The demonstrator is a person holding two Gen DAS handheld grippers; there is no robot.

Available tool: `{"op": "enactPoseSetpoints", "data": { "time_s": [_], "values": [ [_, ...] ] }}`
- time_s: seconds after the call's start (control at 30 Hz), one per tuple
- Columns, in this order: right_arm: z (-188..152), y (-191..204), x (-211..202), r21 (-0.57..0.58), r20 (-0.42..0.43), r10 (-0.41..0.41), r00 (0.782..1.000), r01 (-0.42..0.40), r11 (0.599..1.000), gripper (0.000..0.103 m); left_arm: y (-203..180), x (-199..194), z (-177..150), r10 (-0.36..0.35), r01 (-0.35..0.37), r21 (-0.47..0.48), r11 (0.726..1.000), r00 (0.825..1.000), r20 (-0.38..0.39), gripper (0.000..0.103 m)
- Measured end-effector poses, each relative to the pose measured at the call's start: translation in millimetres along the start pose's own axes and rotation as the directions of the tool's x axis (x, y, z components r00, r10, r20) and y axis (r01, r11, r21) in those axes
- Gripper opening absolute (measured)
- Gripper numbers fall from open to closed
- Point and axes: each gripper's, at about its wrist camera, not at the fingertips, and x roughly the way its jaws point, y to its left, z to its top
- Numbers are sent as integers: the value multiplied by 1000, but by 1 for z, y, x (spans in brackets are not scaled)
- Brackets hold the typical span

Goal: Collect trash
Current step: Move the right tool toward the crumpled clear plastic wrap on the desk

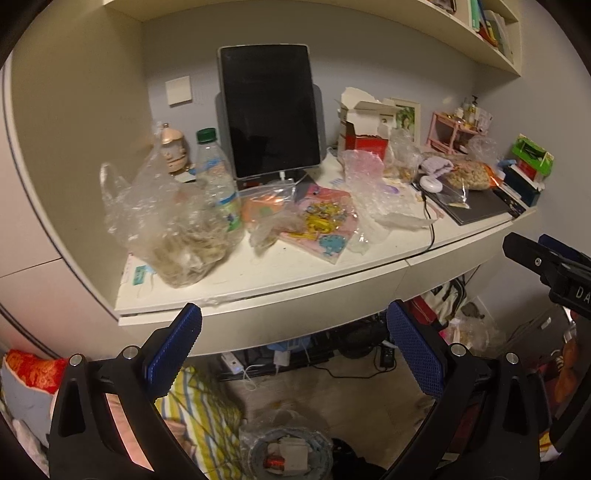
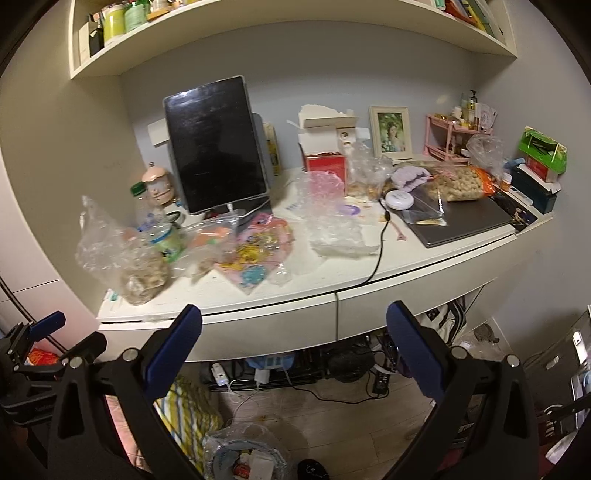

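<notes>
The white desk [image 1: 295, 273] carries trash: a clear plastic bag of brownish scraps [image 1: 173, 229] at the left, an empty plastic bottle with a green cap [image 1: 216, 177] behind it, crumpled bubble wrap [image 1: 373, 192] in the middle and a colourful pink wrapper [image 1: 321, 225]. The same bag [image 2: 129, 258], bottle [image 2: 159, 229] and bubble wrap [image 2: 328, 225] show in the right wrist view. A lined bin with trash [image 1: 288, 454] stands on the floor below. My left gripper [image 1: 295, 350] is open and empty before the desk edge. My right gripper [image 2: 295, 350] is open and empty too.
A dark tablet [image 1: 269, 110] stands at the back. A torn box [image 1: 364, 125], a bag of peanuts [image 1: 469, 177], a laptop [image 1: 476, 210] and a black cable [image 1: 430, 229] lie to the right. A shelf [image 2: 295, 33] hangs overhead. Cables and bags sit under the desk.
</notes>
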Motion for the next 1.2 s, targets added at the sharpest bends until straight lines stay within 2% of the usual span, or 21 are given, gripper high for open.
{"op": "enactPoseSetpoints", "data": {
  "time_s": [0.17,0.3,0.57,0.73,0.93,1.2],
  "values": [
    [6,-15,20,-2,-1,-7,1000,7,1000,97,-22,25,15,-27,27,40,999,1000,-10,97],
    [17,-34,44,-5,-1,-51,999,51,999,97,-41,48,28,-54,55,70,996,998,-16,97],
    [42,-71,97,-3,-9,-96,995,96,995,97,-82,111,63,-149,152,113,982,988,-41,97],
    [53,-85,133,-49,-25,-87,996,86,995,97,-109,150,85,-176,181,195,964,983,-45,97],
    [59,-98,172,-27,-87,-49,995,47,999,97,-130,190,101,-211,220,255,941,975,-65,97],
    [55,-95,216,-106,-98,-29,995,19,994,97,-133,234,104,-238,271,309,912,961,-141,97]
  ]
}}
